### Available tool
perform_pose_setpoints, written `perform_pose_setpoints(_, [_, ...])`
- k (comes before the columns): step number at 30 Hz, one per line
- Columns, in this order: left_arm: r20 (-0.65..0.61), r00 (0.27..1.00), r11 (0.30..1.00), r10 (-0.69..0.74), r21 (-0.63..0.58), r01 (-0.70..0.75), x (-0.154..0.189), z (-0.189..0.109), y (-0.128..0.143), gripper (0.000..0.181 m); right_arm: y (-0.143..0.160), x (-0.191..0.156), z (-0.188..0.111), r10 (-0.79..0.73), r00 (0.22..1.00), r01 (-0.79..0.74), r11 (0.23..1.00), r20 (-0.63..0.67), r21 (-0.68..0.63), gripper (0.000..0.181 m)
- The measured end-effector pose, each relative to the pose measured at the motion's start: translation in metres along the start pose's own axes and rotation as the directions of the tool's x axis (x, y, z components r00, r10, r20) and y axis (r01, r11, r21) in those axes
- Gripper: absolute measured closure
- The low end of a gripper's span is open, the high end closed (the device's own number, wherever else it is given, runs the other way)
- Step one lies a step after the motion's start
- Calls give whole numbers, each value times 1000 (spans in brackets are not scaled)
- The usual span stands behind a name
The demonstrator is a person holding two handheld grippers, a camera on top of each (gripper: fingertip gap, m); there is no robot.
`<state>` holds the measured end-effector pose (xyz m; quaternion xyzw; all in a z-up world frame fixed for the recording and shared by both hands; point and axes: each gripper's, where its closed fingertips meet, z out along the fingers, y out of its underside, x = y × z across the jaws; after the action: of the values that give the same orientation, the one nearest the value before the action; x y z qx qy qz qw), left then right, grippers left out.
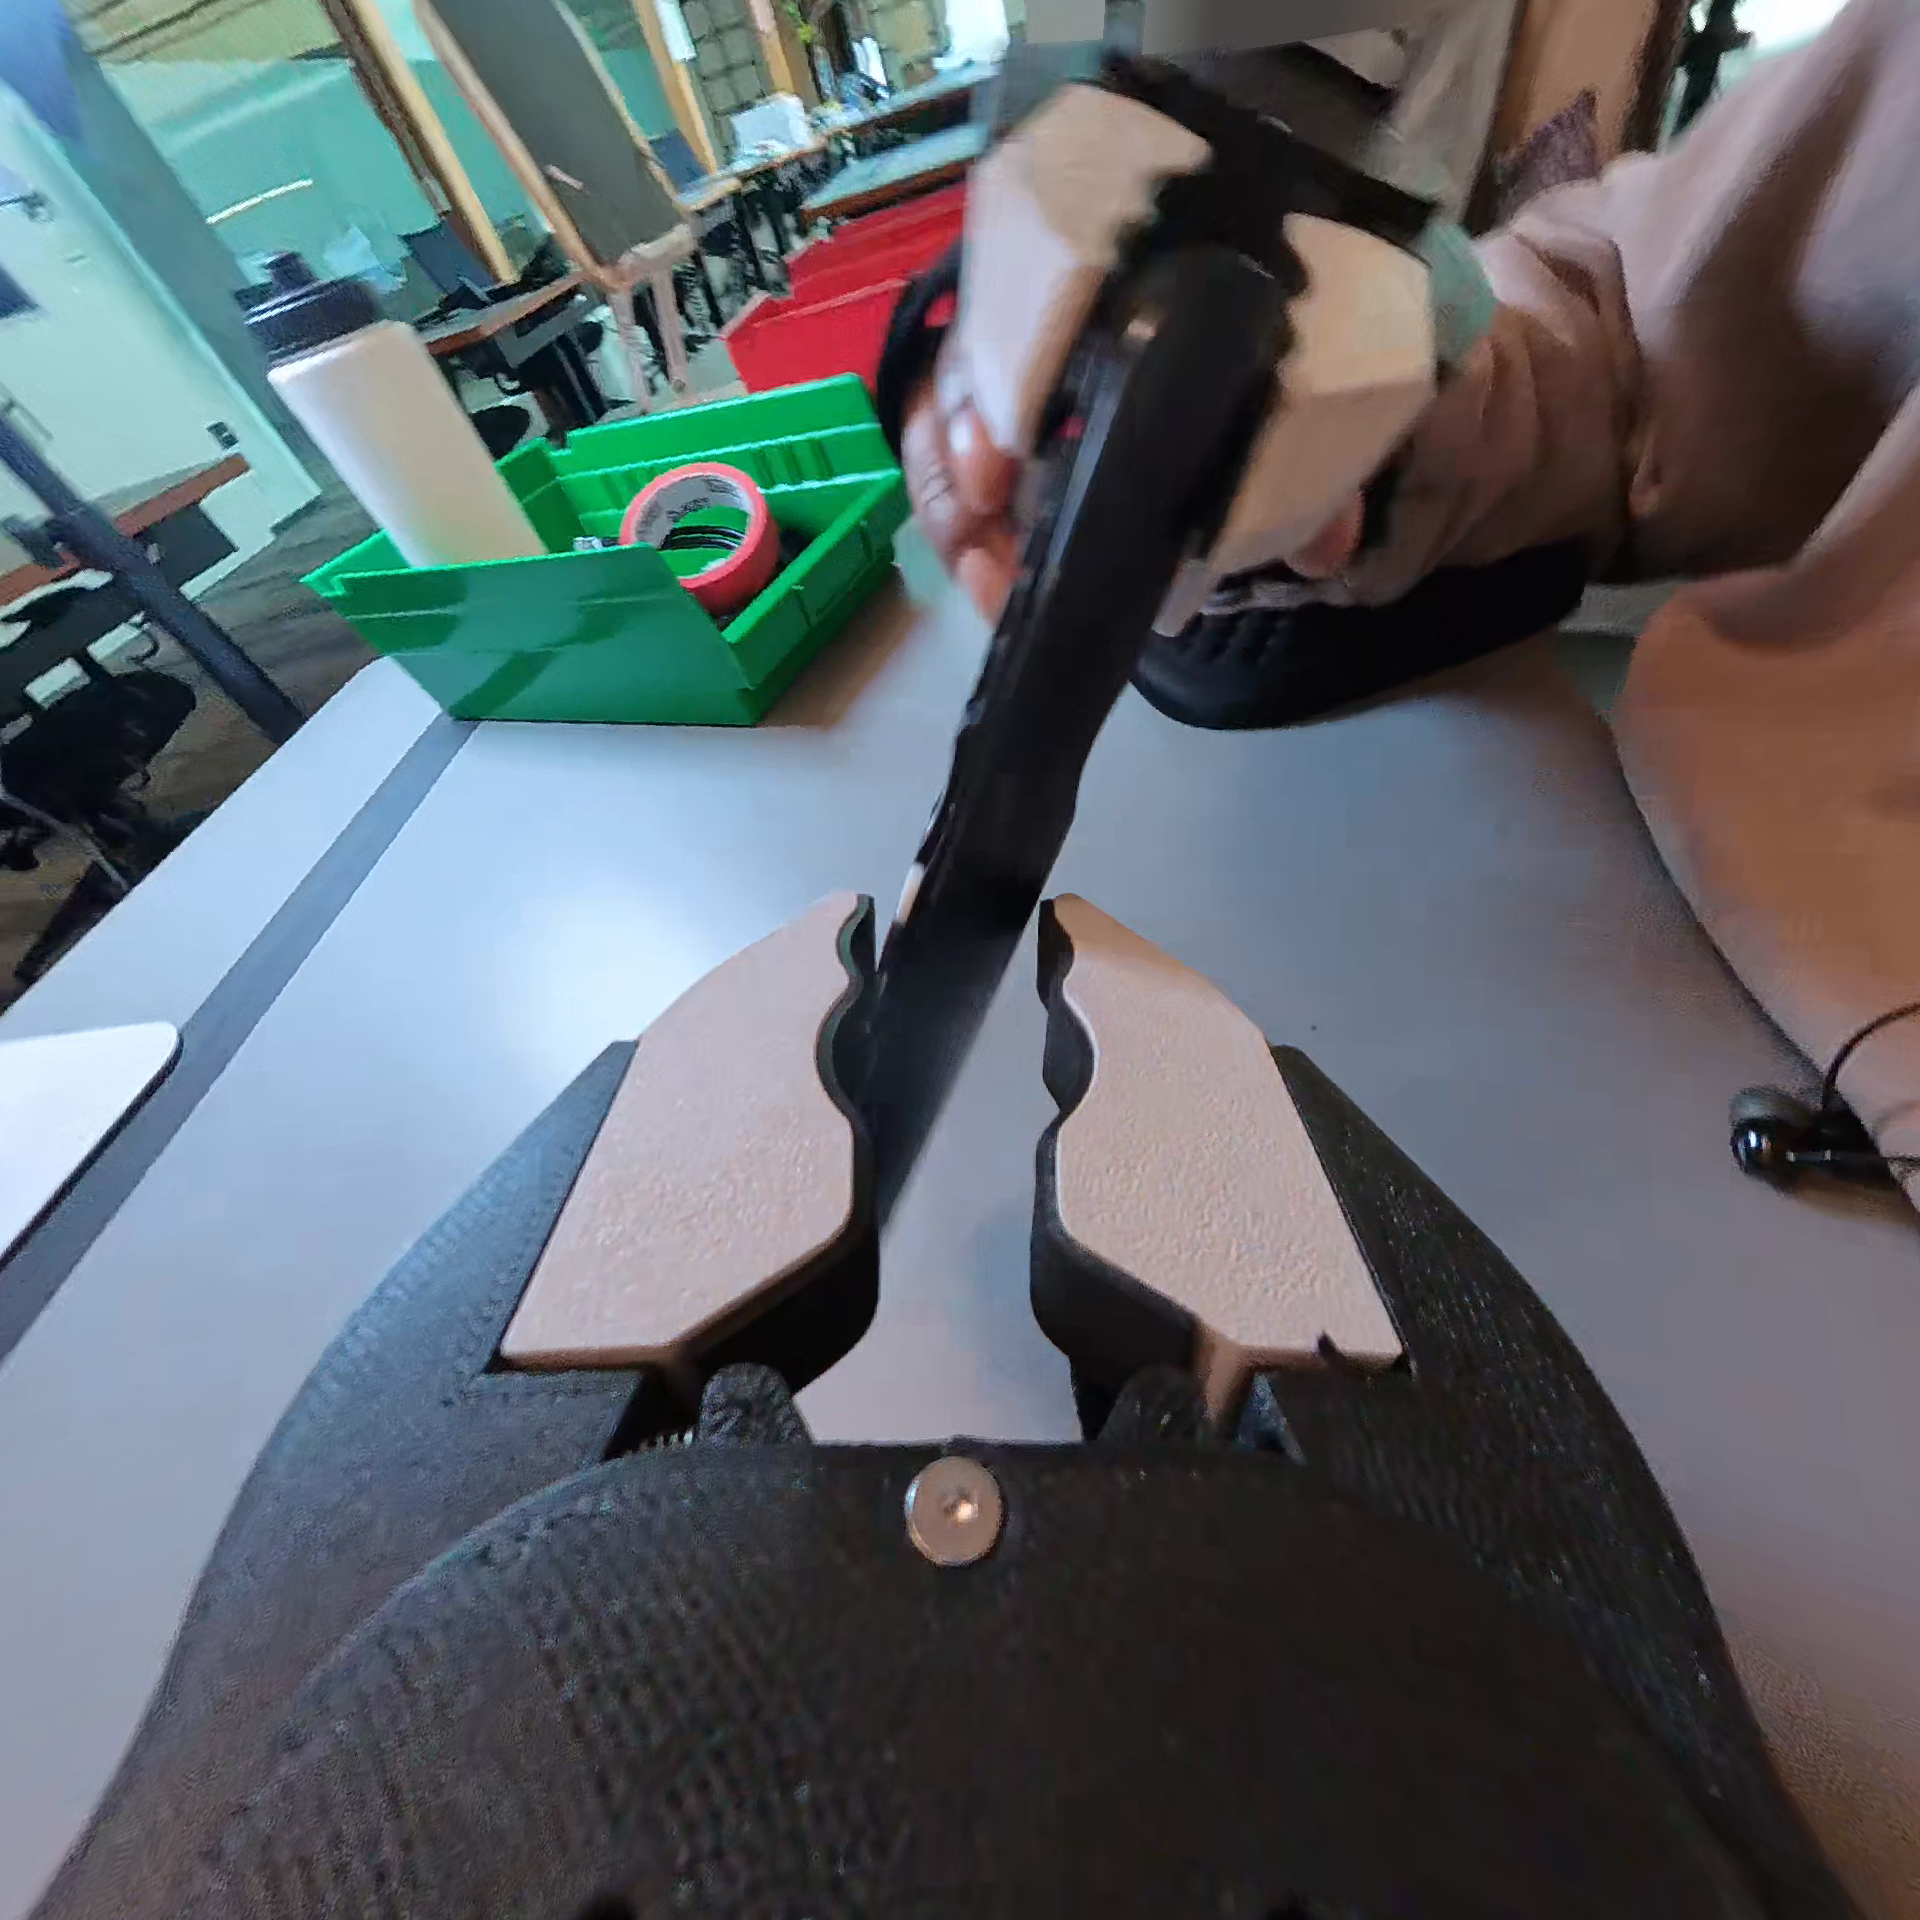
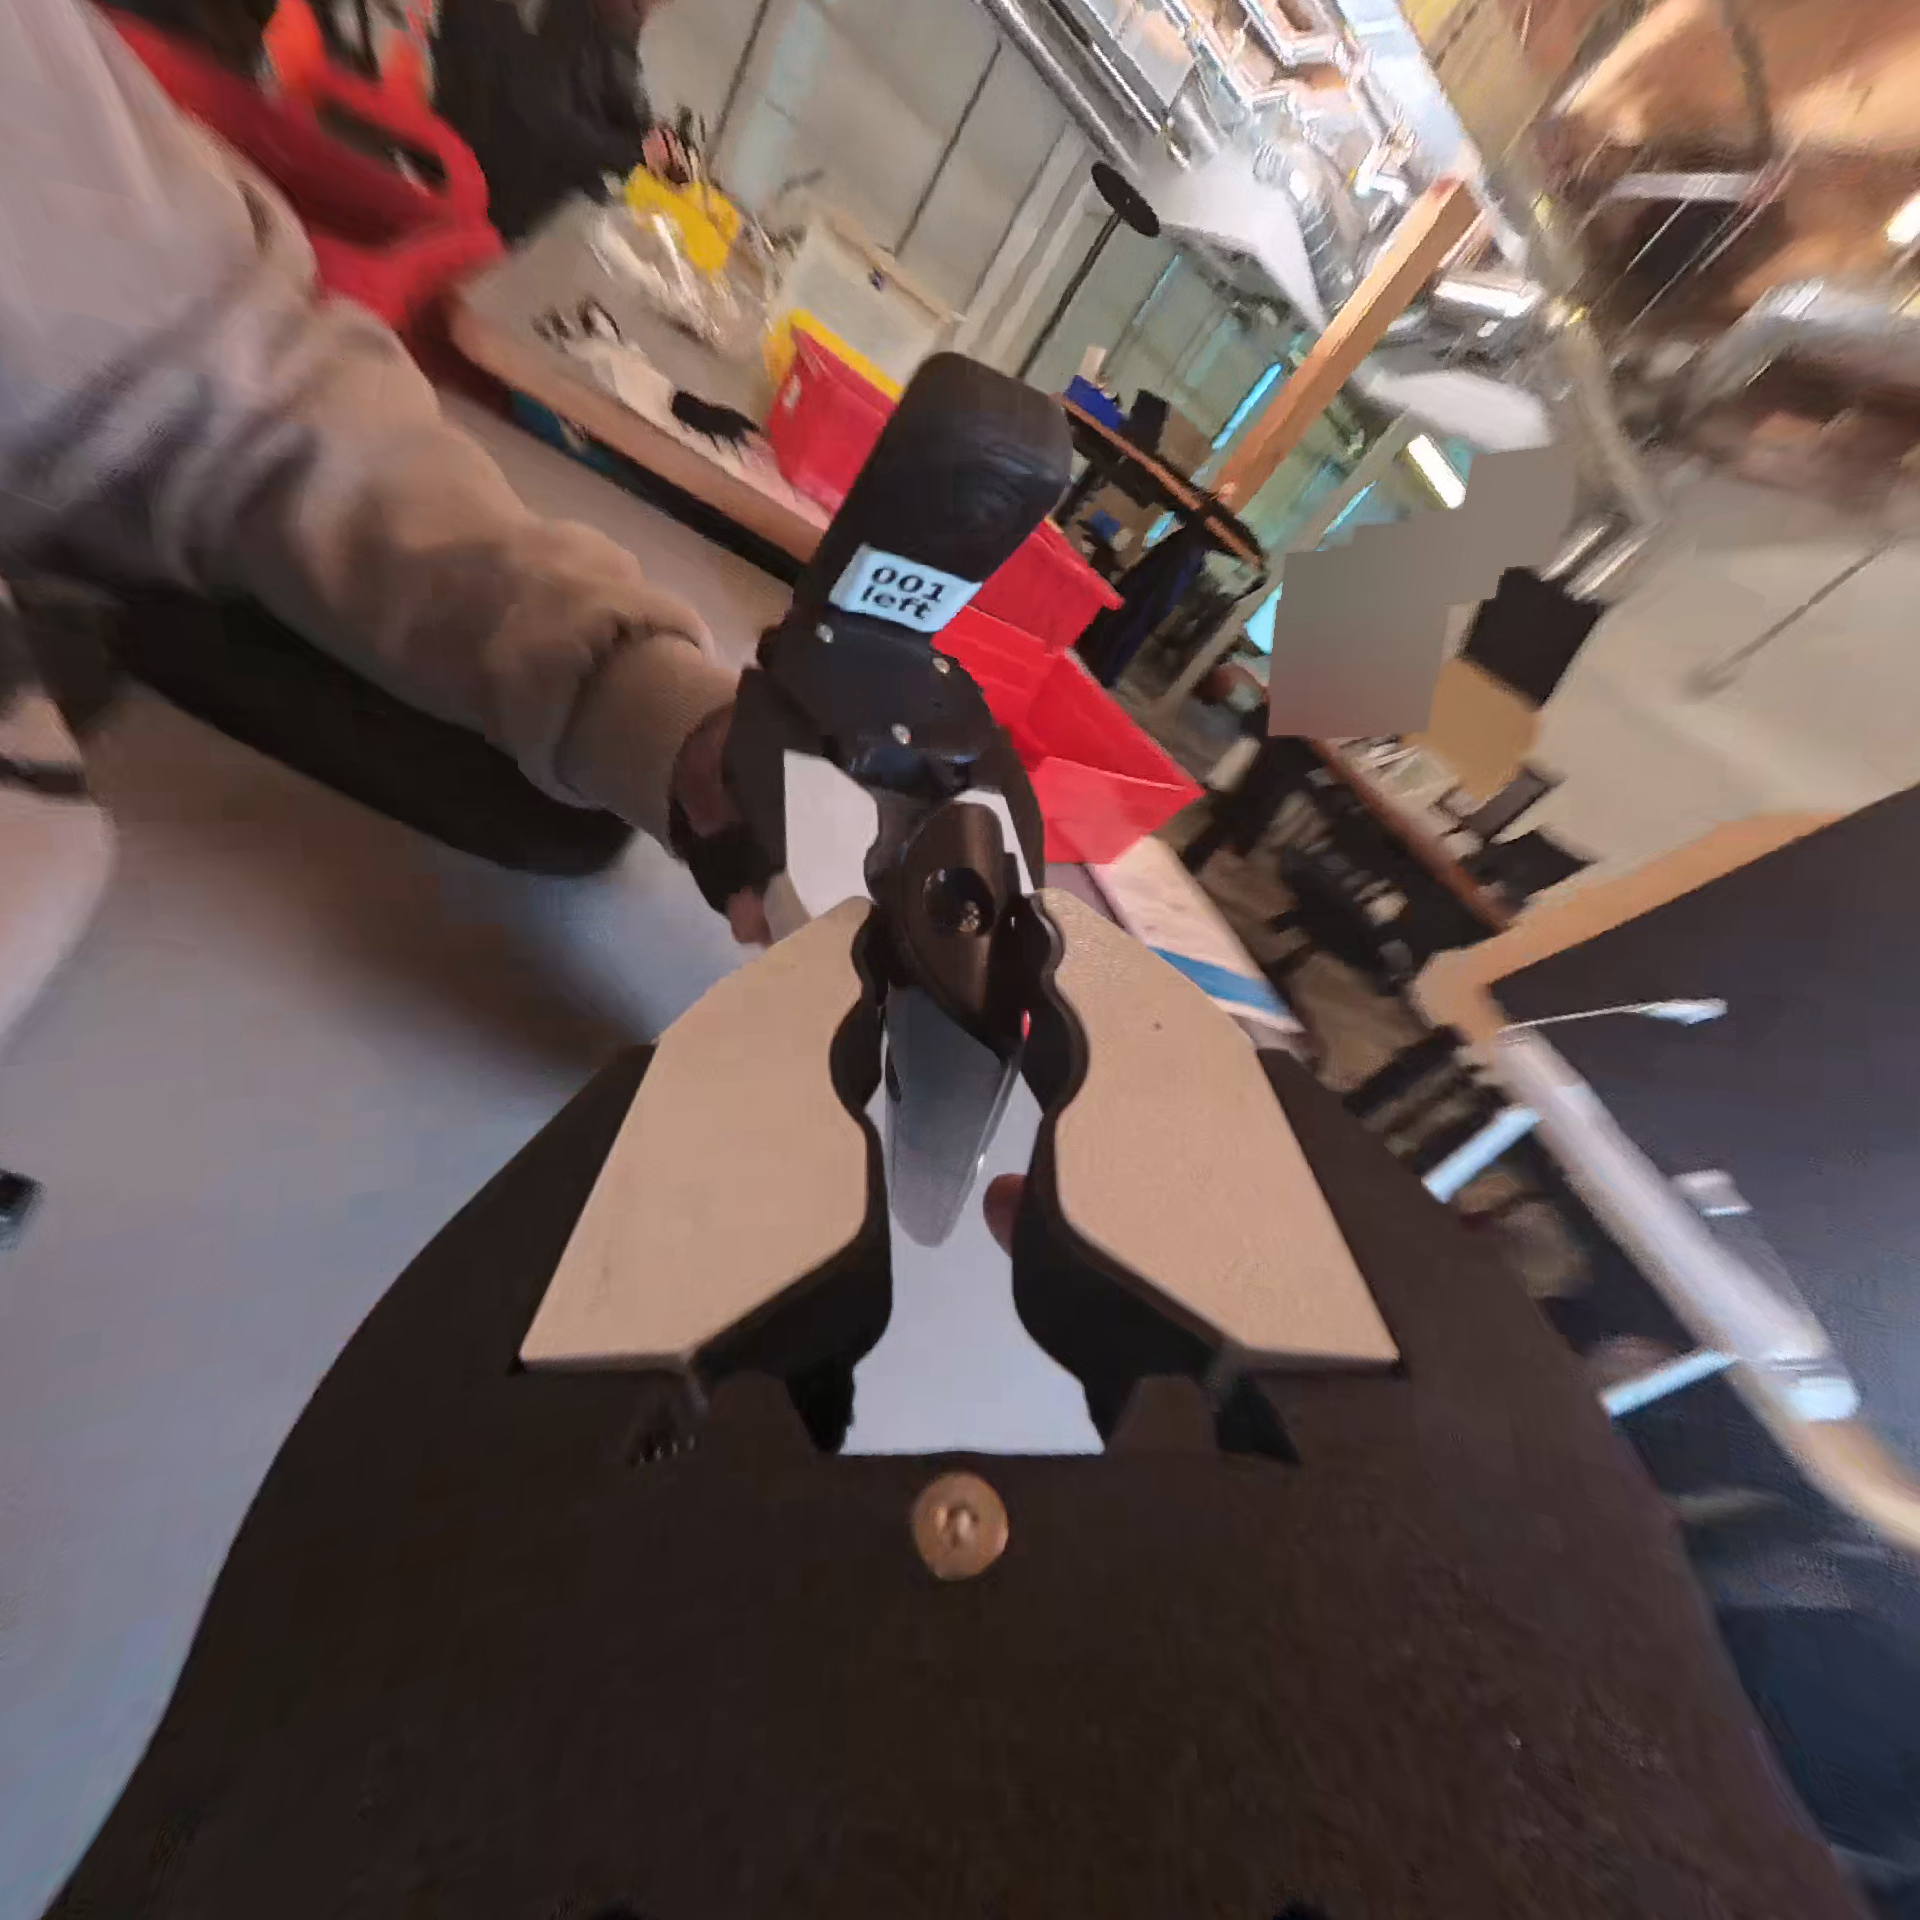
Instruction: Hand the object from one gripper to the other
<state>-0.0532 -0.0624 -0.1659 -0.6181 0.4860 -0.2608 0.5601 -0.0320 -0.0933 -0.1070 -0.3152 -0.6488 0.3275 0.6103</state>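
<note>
Left claw (image 1: 956, 925): I saw it released, jaws apart; the black handle lay against one pad only, with a clear gap on the other side.
Right claw (image 2: 956, 914): clenched on what I took to be shears (image 2: 940, 1122), pinched near the pivot screw.
Shears' place: in the air above the table (image 1: 520, 935), bridging both claws.
Long axis: straight ahead of each claw, along its fingers; the silver blade pointed back into the right claw and the handle reached away to the left one.
Nearer claw: the right alone gripped.
Next move, as I judged it: draw the left claw straight back off the handle.
</note>
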Motion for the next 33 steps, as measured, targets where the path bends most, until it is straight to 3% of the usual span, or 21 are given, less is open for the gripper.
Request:
perform_pose_setpoints(4, [29, 949, 945, -315, 97, 311, -34, -16, -3, 139, 15, 4, -2, -422, 903, 408, 901, -83, -147, 158])
perform_pose_setpoints(6, [-86, 820, 811, -566, 122, 572, -38, -16, -2, 141, 27, 2, 0, -596, 799, 571, 794, -80, -209, 158])
perform_pose_setpoints(8, [-291, 550, 550, -783, 88, 830, -32, -10, -4, 139, 37, -6, 5, -709, 703, 681, 694, -56, -234, 158])
perform_pose_setpoints(10, [-495, 224, 240, -839, 33, 970, -28, -4, -10, 134, 43, -16, 12, -782, 622, 758, 612, -30, -226, 158])
perform_pose_setpoints(11, [-541, 114, 129, -833, 11, 992, -29, -1, -9, 132, 45, -22, 15, -809, 588, 788, 578, -19, -215, 158])
perform_pose_setpoints(12, [-537, 62, 77, -841, -6, 997, -26, 6, -4, 128, 47, -29, 19, -828, 561, 811, 550, -3, -200, 158])
perform_pose_setpoints(15, [-506, 46, 104, -861, -87, 991, -5, 23, -2, 128, 50, -49, 29, -860, 508, 853, 498, 36, -153, 158])
perform_pose_setpoints(18, [-492, 100, 152, -865, -67, 986, -4, 23, -4, 145, 52, -52, 34, -870, 491, 862, 481, 33, -159, 155])
perform_pose_setpoints(21, [-496, 242, 241, -834, 68, 968, -24, 5, -11, 154, 52, -36, 30, -820, 571, 798, 563, -28, -214, 149])
perform_pose_setpoints(22, [-485, 302, 283, -820, 114, 952, -30, -2, -14, 155, 53, -32, 28, -759, 650, 738, 639, -27, -216, 148])
perform_pose_setpoints(24, [-420, 465, 413, -780, 213, 885, -42, -17, -19, 157, 52, -27, 26, -478, 878, 464, 866, -35, -188, 141])
perform_pose_setpoints(26, [-280, 664, 602, -693, 280, 747, -49, -28, -22, 156, 48, -22, 24, -67, 998, 65, 988, -10, -140, 133])
perform_pose_setpoints(27, [-209, 749, 690, -629, 294, 662, -49, -32, -24, 156, 45, -18, 23, 134, 991, -131, 984, 14, -121, 129])
perform_pose_setpoints(29, [-114, 875, 818, -471, 315, 481, -42, -36, -36, 156, 44, -11, 22, 434, 899, -428, 899, 59, -97, 120])
perform_pose_setpoints(33, [-44, 986, 929, -161, 329, 166, -3, -26, -61, 156, 53, -15, 28, 641, 758, -630, 768, 125, -115, 114])
